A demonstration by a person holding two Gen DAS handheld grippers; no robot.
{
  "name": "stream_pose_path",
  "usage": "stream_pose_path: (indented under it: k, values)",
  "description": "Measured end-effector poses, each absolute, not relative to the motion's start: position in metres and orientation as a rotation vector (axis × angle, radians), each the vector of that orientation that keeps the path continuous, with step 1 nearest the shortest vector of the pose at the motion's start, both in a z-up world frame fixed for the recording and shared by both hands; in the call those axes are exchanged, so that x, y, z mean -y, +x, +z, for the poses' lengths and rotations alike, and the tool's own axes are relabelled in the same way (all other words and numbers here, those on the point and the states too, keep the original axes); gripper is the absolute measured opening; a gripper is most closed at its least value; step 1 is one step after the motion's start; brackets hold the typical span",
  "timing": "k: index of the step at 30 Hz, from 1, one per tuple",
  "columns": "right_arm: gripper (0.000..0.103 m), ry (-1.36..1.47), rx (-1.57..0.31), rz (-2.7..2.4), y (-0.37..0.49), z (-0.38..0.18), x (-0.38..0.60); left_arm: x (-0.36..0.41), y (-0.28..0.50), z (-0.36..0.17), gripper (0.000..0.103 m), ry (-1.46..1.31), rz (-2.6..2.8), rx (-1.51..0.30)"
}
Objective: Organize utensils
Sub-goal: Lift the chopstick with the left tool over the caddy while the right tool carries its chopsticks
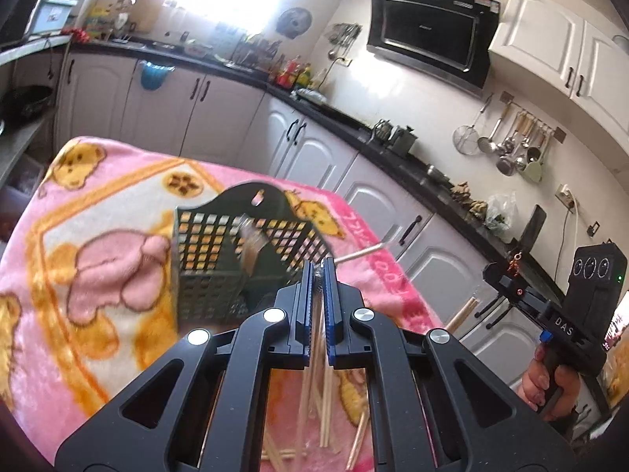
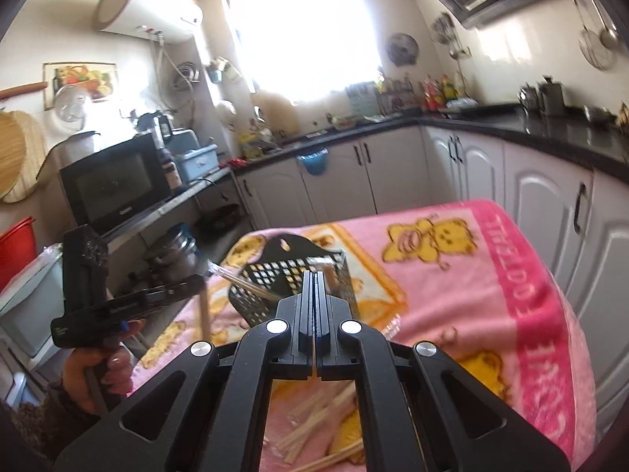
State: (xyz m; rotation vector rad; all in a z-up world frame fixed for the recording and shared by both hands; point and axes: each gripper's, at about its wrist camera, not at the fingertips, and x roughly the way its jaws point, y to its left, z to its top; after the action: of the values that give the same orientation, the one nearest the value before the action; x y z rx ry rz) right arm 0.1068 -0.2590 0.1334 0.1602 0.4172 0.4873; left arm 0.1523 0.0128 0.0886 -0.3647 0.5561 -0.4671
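A black perforated utensil basket (image 1: 236,259) stands on the pink blanket-covered table (image 1: 98,236); it also shows in the right wrist view (image 2: 291,279). A few utensils lean inside it. My left gripper (image 1: 321,265) is shut on a thin metal utensil (image 1: 359,253) whose handle sticks out to the right, just right of the basket. My right gripper (image 2: 315,275) is shut, with no object seen between its fingers, just before the basket. Several wooden chopsticks (image 1: 314,405) lie loose on the blanket under both grippers; they also show in the right wrist view (image 2: 314,424).
White kitchen cabinets (image 1: 314,149) with a black countertop (image 1: 412,165) run behind and right of the table. Ladles hang on the wall (image 1: 511,145). A microwave (image 2: 114,185) sits on a shelf at left. The table edge drops off at right (image 2: 550,314).
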Motion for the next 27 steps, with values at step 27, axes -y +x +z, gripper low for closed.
stream_pose_path:
  k: [27]
  values:
    - [0.001,0.138,-0.211,0.594,0.124,0.224,0.214,0.001,0.188,0.208,0.002,-0.291,-0.478,-0.258]
